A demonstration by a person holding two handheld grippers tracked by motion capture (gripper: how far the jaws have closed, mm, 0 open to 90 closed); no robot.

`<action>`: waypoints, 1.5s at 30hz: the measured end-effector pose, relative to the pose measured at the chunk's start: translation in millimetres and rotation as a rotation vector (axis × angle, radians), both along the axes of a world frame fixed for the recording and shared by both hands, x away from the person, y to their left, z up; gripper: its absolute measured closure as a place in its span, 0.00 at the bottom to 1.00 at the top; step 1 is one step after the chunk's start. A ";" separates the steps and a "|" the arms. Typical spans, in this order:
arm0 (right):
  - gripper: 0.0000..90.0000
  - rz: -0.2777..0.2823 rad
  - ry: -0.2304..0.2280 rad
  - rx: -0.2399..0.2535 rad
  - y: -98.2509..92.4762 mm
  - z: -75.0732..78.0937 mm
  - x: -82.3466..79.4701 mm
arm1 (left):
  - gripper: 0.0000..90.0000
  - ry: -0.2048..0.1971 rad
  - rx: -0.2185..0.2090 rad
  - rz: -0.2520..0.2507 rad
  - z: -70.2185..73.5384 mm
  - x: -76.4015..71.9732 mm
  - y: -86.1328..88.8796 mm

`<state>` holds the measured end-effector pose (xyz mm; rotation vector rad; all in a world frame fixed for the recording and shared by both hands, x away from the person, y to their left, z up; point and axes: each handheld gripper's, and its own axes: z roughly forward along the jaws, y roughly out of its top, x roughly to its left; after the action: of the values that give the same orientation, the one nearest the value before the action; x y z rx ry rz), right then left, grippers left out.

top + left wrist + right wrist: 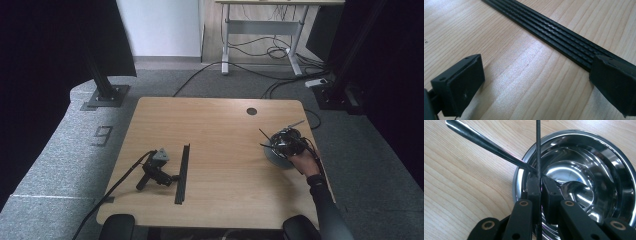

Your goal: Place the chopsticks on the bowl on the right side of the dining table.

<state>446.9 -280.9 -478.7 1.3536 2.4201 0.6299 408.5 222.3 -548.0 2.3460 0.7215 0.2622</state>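
My right gripper (541, 186) is clenched on the thin neck of a shiny steel spoon (499, 148), the jaws pressed together just where the long handle meets the scoop. The scoop sits inside a round polished steel bowl (619, 170), low against its near wall, and the handle slants up and out over the rim toward the pale wooden tabletop (461, 190). A thin black rod (I cannot tell what it belongs to) runs straight up between the jaws. From above, my right hand (306, 162) holds that gripper over the bowl near the tabletop's right edge.

My left gripper (534, 82) lies released on the tabletop, jaws wide apart with bare wood between them, one jaw tip touching a long black ribbed strip (554, 30).
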 end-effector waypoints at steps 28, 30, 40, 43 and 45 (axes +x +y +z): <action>0.16 0.045 -0.178 0.128 4.7 14.6 -52.4 | 0.00 0.000 0.000 0.000 0.0 0.0 0.0; 0.16 0.062 -0.172 0.133 8.1 12.2 -56.1 | 0.00 0.000 0.000 0.000 0.0 0.0 0.0; 0.15 0.128 -0.170 0.156 23.0 7.1 -71.4 | 0.00 0.000 0.000 0.000 0.0 0.0 0.0; 0.14 0.140 -0.165 0.161 27.4 5.1 -74.0 | 0.00 0.000 0.000 0.000 0.0 0.0 0.0; 0.12 0.149 -0.163 0.160 31.6 2.4 -75.7 | 0.00 0.000 0.000 0.000 0.0 0.0 0.0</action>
<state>371.2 -249.3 -476.3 1.1363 2.3952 0.9520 408.5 222.3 -548.0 2.3460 0.7213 0.2623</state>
